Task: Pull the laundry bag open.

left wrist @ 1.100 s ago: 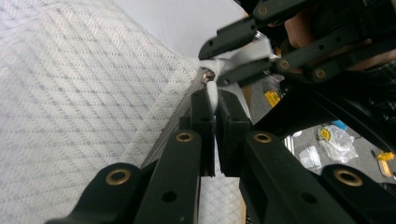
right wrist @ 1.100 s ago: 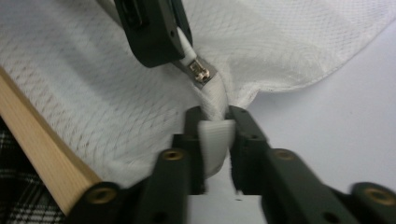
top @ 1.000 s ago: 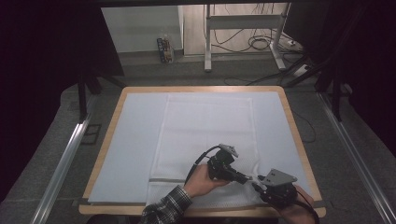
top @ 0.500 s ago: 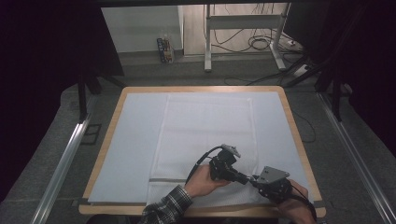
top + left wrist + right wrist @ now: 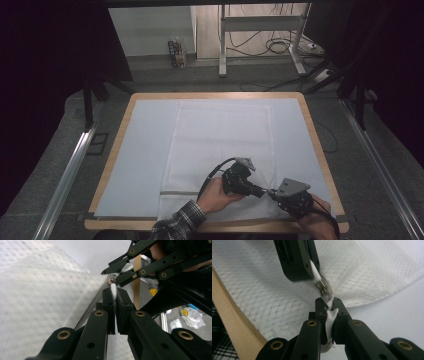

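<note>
While both grippers pinch the white cloth (image 5: 220,145), the best thing is to lift them together, slowly, so the corner does not slip out. The left gripper (image 5: 114,293) has its jaws squeezed tight on a thin fold of the cloth. The right gripper (image 5: 329,306) has just been closing, and now its jaws press on a bunched bit of the same corner — the two tips almost touch each other. Pulling the hands apart a little should keep the edge flat and smooth, not crumpled.

The cloth lies spread over the middle of the pale blue mat (image 5: 140,150) on the wooden table (image 5: 316,145), and its near right corner is the part being held. It is thin and white, with a tiny diamond weave — and a grey stripe runs across it near the front edge.
</note>
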Available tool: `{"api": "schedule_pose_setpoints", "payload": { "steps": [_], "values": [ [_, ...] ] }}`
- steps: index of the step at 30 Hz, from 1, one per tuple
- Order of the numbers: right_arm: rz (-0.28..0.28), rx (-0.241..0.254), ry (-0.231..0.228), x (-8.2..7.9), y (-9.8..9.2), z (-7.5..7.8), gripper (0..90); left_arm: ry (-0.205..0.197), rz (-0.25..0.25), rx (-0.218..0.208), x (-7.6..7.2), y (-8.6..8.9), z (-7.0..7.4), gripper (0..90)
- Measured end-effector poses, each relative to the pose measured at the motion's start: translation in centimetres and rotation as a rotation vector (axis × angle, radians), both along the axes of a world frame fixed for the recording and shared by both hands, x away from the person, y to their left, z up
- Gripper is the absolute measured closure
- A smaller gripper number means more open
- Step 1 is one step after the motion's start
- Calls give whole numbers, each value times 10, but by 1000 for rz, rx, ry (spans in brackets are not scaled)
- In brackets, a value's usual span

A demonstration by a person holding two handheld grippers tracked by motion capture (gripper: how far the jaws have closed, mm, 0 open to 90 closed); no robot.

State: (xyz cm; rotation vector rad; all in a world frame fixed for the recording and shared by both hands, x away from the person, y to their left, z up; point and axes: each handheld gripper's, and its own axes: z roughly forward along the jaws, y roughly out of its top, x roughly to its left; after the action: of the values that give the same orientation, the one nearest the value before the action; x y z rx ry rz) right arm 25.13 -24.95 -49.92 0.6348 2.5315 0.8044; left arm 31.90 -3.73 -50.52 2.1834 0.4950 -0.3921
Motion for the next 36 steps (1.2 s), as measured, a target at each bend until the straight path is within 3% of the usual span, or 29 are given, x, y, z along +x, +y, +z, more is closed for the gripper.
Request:
{"api": "schedule_pose_setpoints", "payload": {
  "steps": [4,12,18,23,36],
  "values": [
    [-3,24,8,1,-5,1,845,-8,-4,11,-1,9,1,876],
    [-1,18,10,0,-4,0,844,-6,-1,24,-1,17,1,875],
    [15,23,18,0,-3,0,844,-35,-5,45,-6,18,2,875],
    [5,28,32,1,-4,1,844,-13,25,28,-7,26,2,874],
    [-7,31,35,1,-5,1,844,-17,62,23,-8,52,2,875]
  ]
}}
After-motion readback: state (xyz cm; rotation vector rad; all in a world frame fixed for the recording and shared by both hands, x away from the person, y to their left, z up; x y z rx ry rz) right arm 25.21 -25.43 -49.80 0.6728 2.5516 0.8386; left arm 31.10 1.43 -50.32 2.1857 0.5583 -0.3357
